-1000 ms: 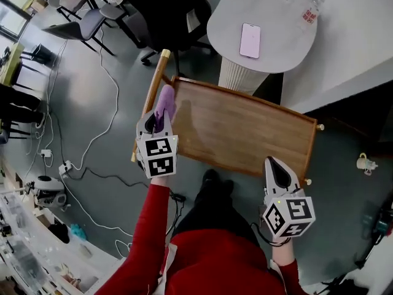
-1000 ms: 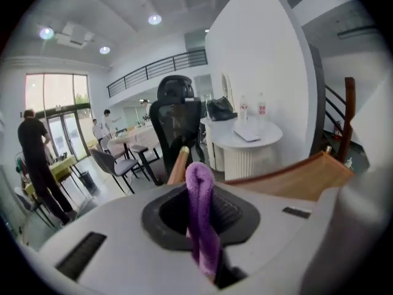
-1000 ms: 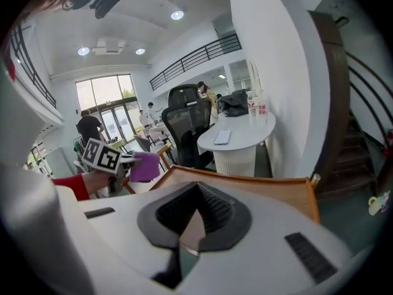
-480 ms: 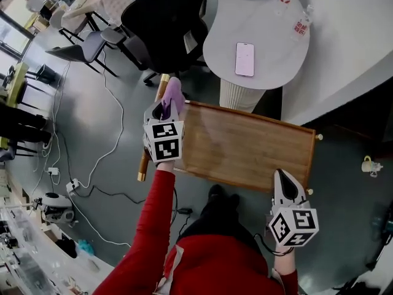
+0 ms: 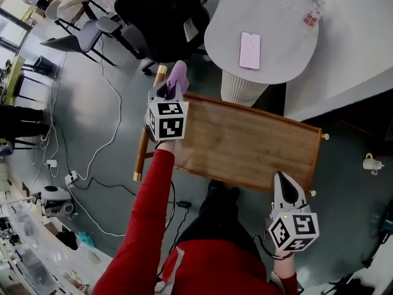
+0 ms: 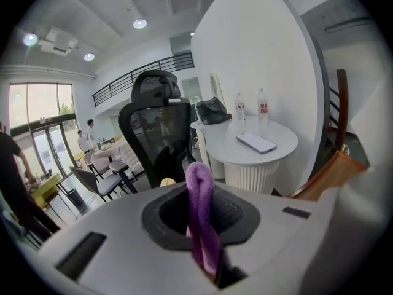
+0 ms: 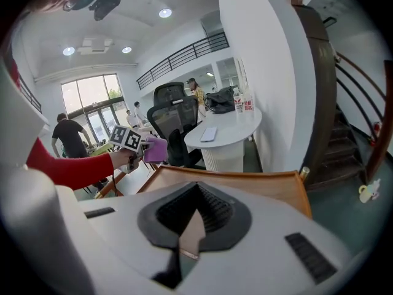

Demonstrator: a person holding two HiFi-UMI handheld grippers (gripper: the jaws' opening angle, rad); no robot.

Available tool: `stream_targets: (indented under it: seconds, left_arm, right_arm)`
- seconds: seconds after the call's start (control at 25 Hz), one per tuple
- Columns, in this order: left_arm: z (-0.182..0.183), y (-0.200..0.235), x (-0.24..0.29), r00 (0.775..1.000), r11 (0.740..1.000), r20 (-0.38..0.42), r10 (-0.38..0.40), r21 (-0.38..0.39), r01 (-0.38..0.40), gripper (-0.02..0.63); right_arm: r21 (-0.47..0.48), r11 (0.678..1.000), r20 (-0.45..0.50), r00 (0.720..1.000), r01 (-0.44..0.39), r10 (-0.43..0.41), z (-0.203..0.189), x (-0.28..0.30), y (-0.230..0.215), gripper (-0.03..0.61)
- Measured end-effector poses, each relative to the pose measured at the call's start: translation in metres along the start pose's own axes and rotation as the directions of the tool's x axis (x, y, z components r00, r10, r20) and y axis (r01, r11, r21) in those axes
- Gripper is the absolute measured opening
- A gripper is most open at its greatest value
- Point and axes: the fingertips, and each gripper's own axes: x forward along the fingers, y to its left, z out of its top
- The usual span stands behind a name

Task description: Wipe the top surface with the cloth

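- Cloth (image 6: 199, 192), purple and folded, stands pinched between the jaws of the left gripper (image 5: 169, 92), which are clamped on it; from the head view we place it at the far left corner of the wooden top (image 5: 245, 143), seemingly raised just off the rim and not pressed on the wood
- Right gripper (image 5: 284, 180) hangs by the near right corner, its jaws drawn together on nothing, well apart from the cloth
- Step in hand, as we judge it: the turn between strokes, with the cloth held clear at the edge
- Next move calls for tipping the left gripper down until the cloth meets the wood, then sweeping across the bare surface toward the right rim
- Beyond the top stand a round white table (image 5: 276, 23) bearing a phone (image 5: 250, 42), and a black office chair (image 5: 166, 11)
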Motion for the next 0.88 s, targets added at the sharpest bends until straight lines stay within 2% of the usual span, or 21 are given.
stream_targets:
  seconds: [0.28,0.44,0.64,0.88]
  left_arm:
    - [-0.022,-0.015,0.023,0.997,0.998,-0.082,-0.005,0.062,0.01,0.051]
    - [-0.057,-0.016,0.022,0.982,0.999,-0.185,0.044,0.036,-0.038,0.051]
    - [-0.101,-0.019,-0.022,0.964,0.996,-0.255,0.076,-0.016,-0.083,0.051]
    - [-0.166,-0.033,-0.099,0.942,0.989,-0.328,0.077,-0.095,-0.113,0.051]
  right_arm:
    - [0.025,1.0,-0.067,0.998,0.003,-0.002,-0.018,0.008,-0.008,0.003]
    - [0.032,0.999,-0.087,0.996,-0.002,0.005,-0.026,0.008,-0.01,0.003]
    - [0.015,0.999,-0.102,0.994,-0.03,0.032,-0.028,0.005,-0.007,0.003]
    - [-0.057,0.987,-0.13,0.982,-0.147,0.139,-0.026,0.022,0.025,0.003]
